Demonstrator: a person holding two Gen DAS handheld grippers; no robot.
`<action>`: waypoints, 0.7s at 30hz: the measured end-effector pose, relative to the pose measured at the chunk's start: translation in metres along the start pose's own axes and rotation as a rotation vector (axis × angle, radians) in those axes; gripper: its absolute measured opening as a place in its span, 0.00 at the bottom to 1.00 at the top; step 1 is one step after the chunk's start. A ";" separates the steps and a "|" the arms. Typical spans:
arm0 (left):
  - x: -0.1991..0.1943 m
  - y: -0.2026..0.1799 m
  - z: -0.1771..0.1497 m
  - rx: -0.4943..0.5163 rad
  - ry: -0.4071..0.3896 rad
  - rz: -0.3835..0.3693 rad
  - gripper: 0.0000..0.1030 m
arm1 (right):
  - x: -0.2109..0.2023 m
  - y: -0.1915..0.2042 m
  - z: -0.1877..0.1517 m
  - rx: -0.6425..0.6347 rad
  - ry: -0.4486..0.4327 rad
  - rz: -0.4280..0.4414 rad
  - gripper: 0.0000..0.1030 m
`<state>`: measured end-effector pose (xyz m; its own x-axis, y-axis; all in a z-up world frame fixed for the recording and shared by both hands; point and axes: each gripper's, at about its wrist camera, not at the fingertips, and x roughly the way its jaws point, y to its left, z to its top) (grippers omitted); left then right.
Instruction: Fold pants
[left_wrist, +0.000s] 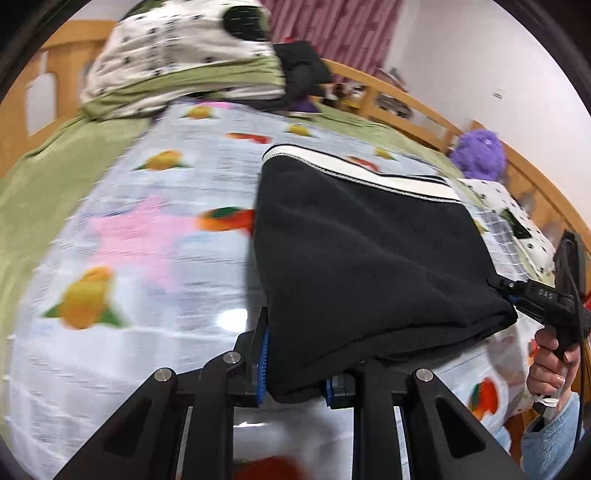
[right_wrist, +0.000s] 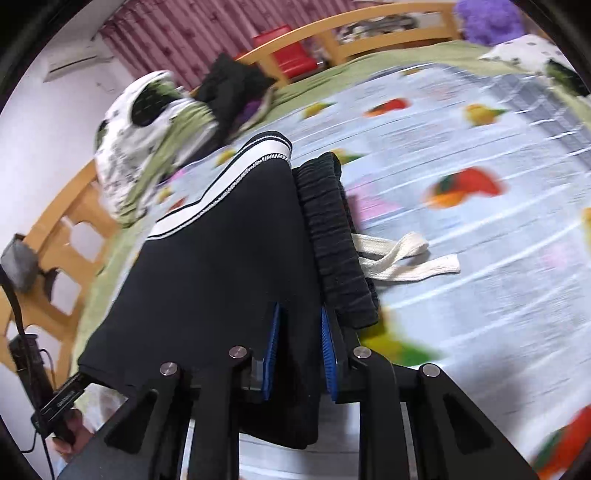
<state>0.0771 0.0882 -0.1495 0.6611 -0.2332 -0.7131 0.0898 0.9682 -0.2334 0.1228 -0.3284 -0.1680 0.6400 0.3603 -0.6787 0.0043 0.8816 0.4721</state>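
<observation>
The black pants (left_wrist: 369, 251) with white side stripes lie folded over on the fruit-print sheet (left_wrist: 147, 229). My left gripper (left_wrist: 295, 373) is shut on the near folded edge of the pants. My right gripper (right_wrist: 299, 354) is shut on the other end of the same fold (right_wrist: 221, 277). The right gripper also shows at the right edge of the left wrist view (left_wrist: 524, 291), and the left one at the lower left of the right wrist view (right_wrist: 70, 395). The black waistband (right_wrist: 332, 229) and its white drawstring (right_wrist: 402, 254) show beside the fold.
A rolled green and white quilt (left_wrist: 177, 62) and dark clothes (left_wrist: 303, 70) lie at the bed's far end. A purple plush toy (left_wrist: 480, 147) and a spotted pillow (left_wrist: 517, 218) sit by the wooden bed rail (left_wrist: 417, 107).
</observation>
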 end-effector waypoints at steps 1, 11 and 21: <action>-0.003 0.014 -0.001 -0.006 0.006 0.016 0.21 | 0.006 0.013 -0.005 -0.007 0.007 0.016 0.21; -0.044 0.051 -0.032 0.070 0.071 0.054 0.58 | -0.005 0.070 -0.026 -0.223 -0.033 -0.076 0.23; -0.032 0.056 0.034 -0.035 0.053 0.093 0.58 | 0.026 0.082 0.041 -0.236 -0.046 -0.103 0.26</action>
<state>0.0858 0.1533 -0.1173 0.6252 -0.1474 -0.7665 0.0027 0.9824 -0.1867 0.1708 -0.2592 -0.1237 0.6801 0.2552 -0.6873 -0.1047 0.9617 0.2534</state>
